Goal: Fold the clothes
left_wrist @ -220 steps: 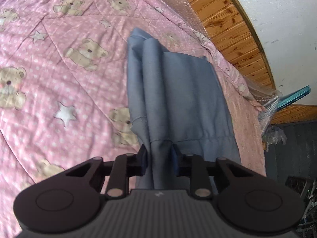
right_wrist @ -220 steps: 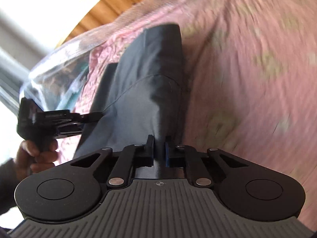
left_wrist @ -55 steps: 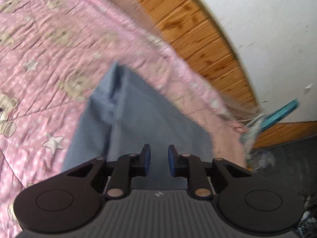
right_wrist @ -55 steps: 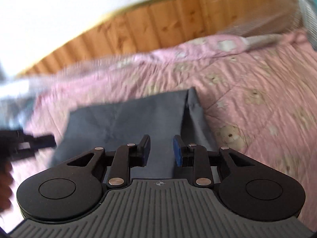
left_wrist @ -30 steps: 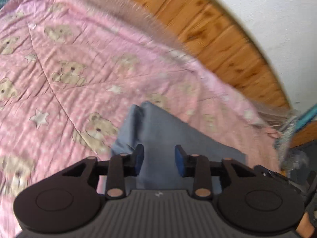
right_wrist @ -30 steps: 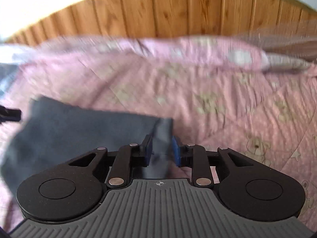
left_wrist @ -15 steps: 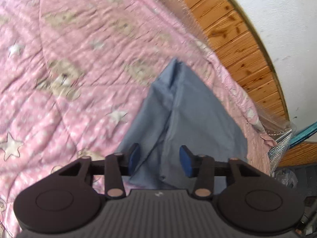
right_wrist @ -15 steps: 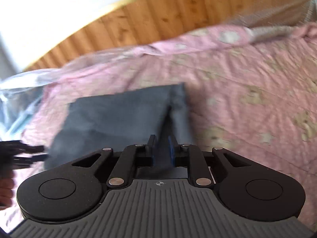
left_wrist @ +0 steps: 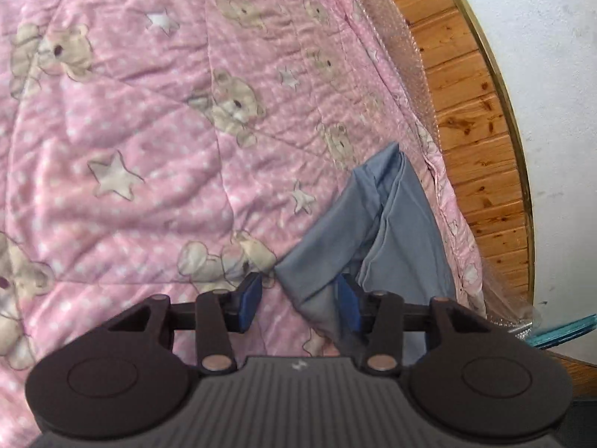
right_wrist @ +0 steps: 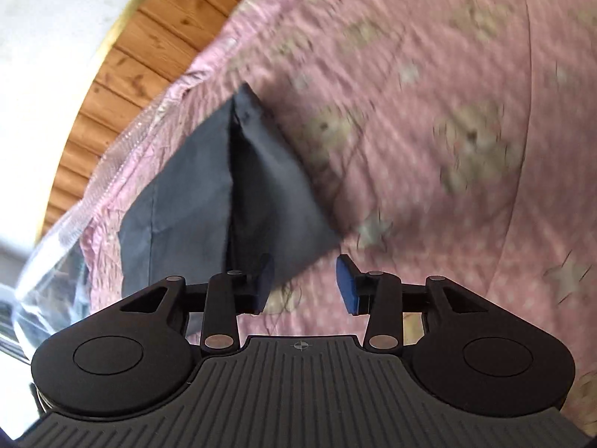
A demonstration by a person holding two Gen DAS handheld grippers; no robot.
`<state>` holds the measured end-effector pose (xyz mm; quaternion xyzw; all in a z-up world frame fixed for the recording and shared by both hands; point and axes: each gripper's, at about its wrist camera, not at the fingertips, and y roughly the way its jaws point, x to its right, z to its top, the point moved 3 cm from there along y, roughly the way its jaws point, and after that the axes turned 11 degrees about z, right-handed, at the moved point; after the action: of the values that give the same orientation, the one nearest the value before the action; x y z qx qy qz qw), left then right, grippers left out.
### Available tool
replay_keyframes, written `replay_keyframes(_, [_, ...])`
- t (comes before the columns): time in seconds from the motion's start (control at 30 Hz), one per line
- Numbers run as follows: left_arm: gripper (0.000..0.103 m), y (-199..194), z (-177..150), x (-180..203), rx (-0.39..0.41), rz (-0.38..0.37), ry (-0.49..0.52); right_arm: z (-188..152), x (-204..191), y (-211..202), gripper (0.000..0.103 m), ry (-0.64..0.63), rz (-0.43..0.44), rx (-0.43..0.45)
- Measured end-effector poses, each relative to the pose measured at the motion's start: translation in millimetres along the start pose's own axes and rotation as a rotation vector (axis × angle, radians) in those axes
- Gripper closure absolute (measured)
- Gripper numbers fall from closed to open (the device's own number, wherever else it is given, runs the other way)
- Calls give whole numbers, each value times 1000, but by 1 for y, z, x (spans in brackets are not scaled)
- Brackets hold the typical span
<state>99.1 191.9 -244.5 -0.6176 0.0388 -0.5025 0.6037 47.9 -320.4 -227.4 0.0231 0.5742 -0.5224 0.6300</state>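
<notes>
the blue-grey cloth (left_wrist: 395,231) lies on the bed, on the pink teddy-bear quilt (left_wrist: 156,142), close to the edge where the wooden wall (left_wrist: 470,119) is. it is already folded over into a small shape, with one flap lying on top of another and a crease down the middle. the left hand-held gripper (left_wrist: 298,300) has its jaws apart and they are opening; a corner of the cloth sits between them, close against the right-side pad, but the pads do not squeeze it. in the right wrist view the cloth (right_wrist: 238,194) looks darker. the right hand-held gripper (right_wrist: 303,285) is also opening, with its jaws apart; the near corner of the cloth reaches in by its left-side pad and only quilt shows in the rest of the gap, and this view is blurry. it looks like the step now is letting go after laying a fold down. to do this well, each hand should open wide enough that no cloth sticks to a pad, then lift away softly, so the flap does not get dragged back open. the corner by the left gripper is the one to watch, since it could catch and pull up. if the edges do not line up after that, a small tug at a corner may fix it before the next fold.
</notes>
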Motion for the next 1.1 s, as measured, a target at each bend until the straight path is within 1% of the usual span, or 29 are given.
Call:
replay_keyframes(0.03, [61,4,2,4,12,5,3,-4,5,3,61,42,11,9])
replay_keyframes(0.07, [65,8,5,8,24,10,6,-4,8,8,61,77,21,37])
replay_keyframes(0.1, [90,11,8,10,29,20,9,-3,11,12,77,111,25,58])
replay_keyframes(0.13, [95,14,11,10,27,36,11,0,15,15,95,140,18,66])
replay_keyframes(0.17, [97,17,14,9,18,47,16,1,17,19,96,158,10,72])
replay_keyframes(0.2, [98,20,14,7,3,52,32,2,15,22,98,151,-2,71])
replay_keyframes(0.27, [98,20,15,8,-4,58,90,4,12,24,98,117,-27,59])
replay_keyframes(0.33, [98,19,17,9,-11,62,117,6,8,24,98,88,-51,50])
replay_keyframes(0.4, [96,15,18,9,-24,62,126,7,7,20,97,87,-67,56])
replay_keyframes(0.43, [94,10,16,8,-30,57,132,8,6,18,94,93,-79,56])
replay_keyframes(0.5, [82,-5,10,7,-38,41,148,11,-4,5,84,88,-123,88])
replay_keyframes(0.53, [73,-12,6,7,-42,33,156,12,-11,-5,84,84,-131,112])
replay_keyframes(0.57, [68,-20,2,7,-42,27,171,10,-19,-15,84,94,-94,131])
replay_keyframes(0.6, [59,-27,-4,7,-38,22,192,5,-26,-21,81,115,-39,125])
replay_keyframes(0.63, [56,-34,-10,7,-34,17,214,-3,-31,-21,71,138,21,91])
replay_keyframes(0.7, [56,-44,-21,4,-41,12,224,-19,-37,-8,59,176,117,11])
replay_keyframes(0.73, [56,-48,-26,2,-47,10,223,-26,-38,0,59,191,148,-18])
replay_keyframes(0.83, [56,-63,-36,-1,-50,2,227,-31,-29,30,59,244,160,-56])
replay_keyframes(0.9, [55,-76,-41,-1,-42,-7,247,-28,-27,38,59,251,158,-36])
replay_keyframes(0.97, [55,-89,-42,-2,-29,-11,267,-25,-29,41,67,225,153,-3])
replay_keyframes(1.0, [54,-94,-43,-3,-22,-17,270,-24,-33,41,81,185,144,3])
replay_keyframes(1.03, [54,-100,-43,-3,-16,-23,273,-24,-37,42,88,134,121,4])
replay_keyframes(1.1, [53,-109,-44,-5,-21,-62,257,-23,-43,44,91,58,83,2])
